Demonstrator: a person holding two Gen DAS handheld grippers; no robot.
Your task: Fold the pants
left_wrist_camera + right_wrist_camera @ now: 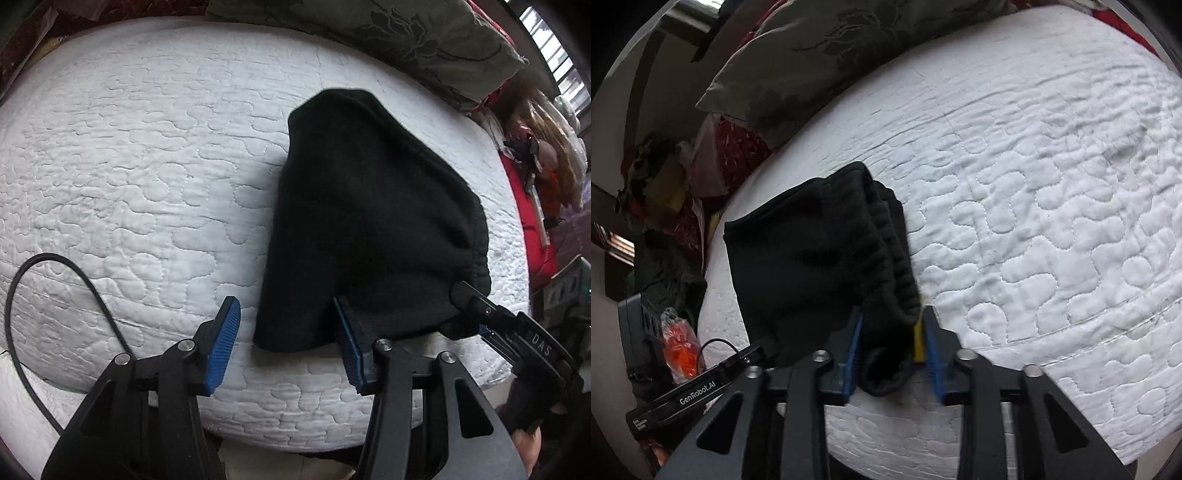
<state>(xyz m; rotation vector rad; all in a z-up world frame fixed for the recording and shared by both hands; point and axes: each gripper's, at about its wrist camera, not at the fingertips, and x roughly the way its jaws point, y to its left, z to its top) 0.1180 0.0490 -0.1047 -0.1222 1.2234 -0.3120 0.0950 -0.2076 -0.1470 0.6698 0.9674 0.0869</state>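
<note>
Right wrist view: pants (820,266) lie folded on the quilt (1052,221), long axis running away; right gripper (892,350) clasps their near waistband corner; left gripper (288,343) gapes beside the hem, empty.

Your two grippers – both angled downward.
Left gripper (286,339) stands apart; right gripper (892,350) pinches cloth.

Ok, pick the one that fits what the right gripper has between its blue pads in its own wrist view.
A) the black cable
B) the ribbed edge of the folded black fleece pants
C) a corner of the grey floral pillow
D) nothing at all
B: the right gripper has the ribbed edge of the folded black fleece pants bunched between its pads, on the white quilted mattress.
</note>
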